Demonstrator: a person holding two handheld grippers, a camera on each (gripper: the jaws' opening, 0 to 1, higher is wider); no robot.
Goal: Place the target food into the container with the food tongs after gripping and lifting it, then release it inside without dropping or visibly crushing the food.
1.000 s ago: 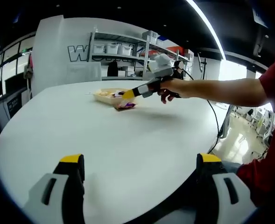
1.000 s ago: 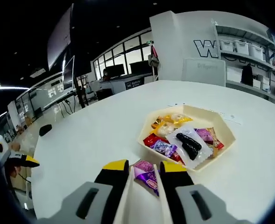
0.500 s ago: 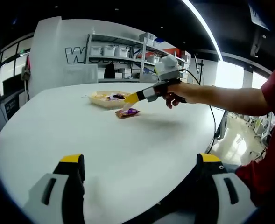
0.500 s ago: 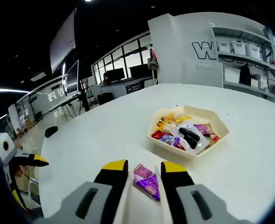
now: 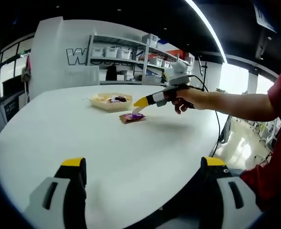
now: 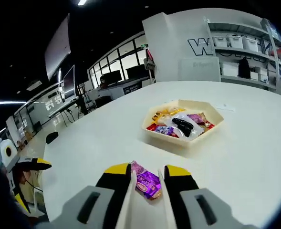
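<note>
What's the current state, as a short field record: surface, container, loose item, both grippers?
surface: white table
container: beige hexagonal tray, holds several wrapped snacks
loose item: purple snack packet, on the table outside the tray, lying between the tong blades
right gripper: above the packet, carrying white tongs, not visibly clamped on it
left gripper: open, empty, low over the near table edge

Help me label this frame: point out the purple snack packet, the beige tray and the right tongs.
purple snack packet (image 6: 147,182), right gripper view, middle of the wrapper.
beige tray (image 6: 201,136), right gripper view, bare near wall.
right tongs (image 6: 146,172), right gripper view, midway between the yellow tips.
</note>
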